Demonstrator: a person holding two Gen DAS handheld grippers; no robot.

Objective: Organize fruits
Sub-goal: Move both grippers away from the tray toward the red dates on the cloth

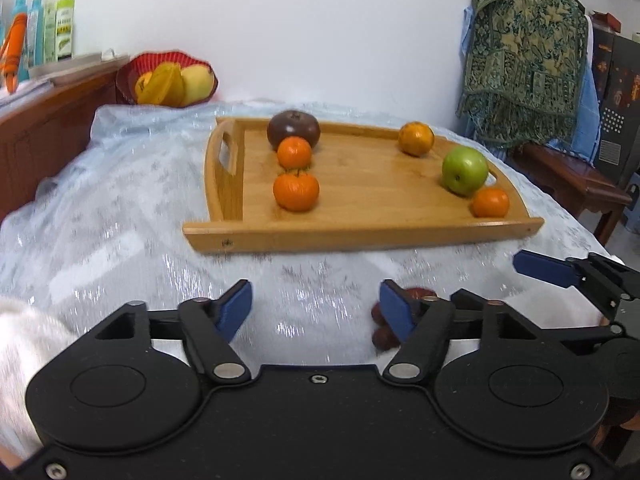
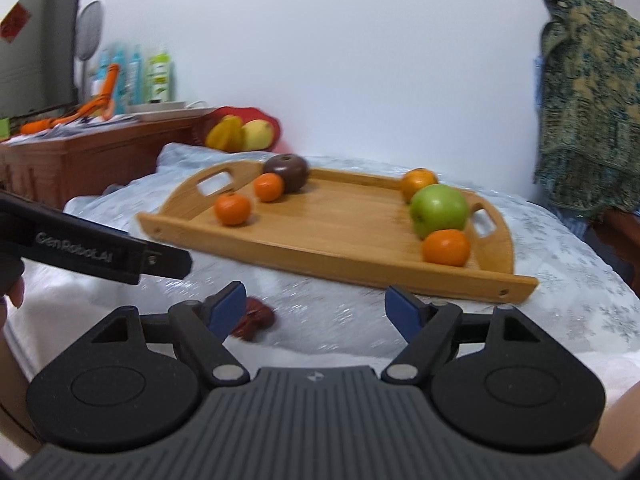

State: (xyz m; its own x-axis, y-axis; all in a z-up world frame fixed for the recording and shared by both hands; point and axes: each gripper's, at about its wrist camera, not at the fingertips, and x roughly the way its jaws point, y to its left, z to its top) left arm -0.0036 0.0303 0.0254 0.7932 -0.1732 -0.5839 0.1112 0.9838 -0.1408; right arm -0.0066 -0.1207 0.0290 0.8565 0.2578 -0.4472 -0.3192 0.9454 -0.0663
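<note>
Only right view shows mirror (image 2: 89, 32), both tongs gaping, empty

Clothed table (image 1: 120, 208), wooden tray (image 1: 360, 232), red dates (image 2: 256, 318)

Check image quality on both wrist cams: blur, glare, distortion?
Left wrist: tray and green apple fairly sharp, tablecloth smeared with glare streaks. Right wrist: softer overall, bottles blurred. Both: fisheye bending, dark corners.

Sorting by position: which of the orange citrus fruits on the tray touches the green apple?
The small orange citrus at the wooden tray's front right corner, directly before the green apple.
</note>
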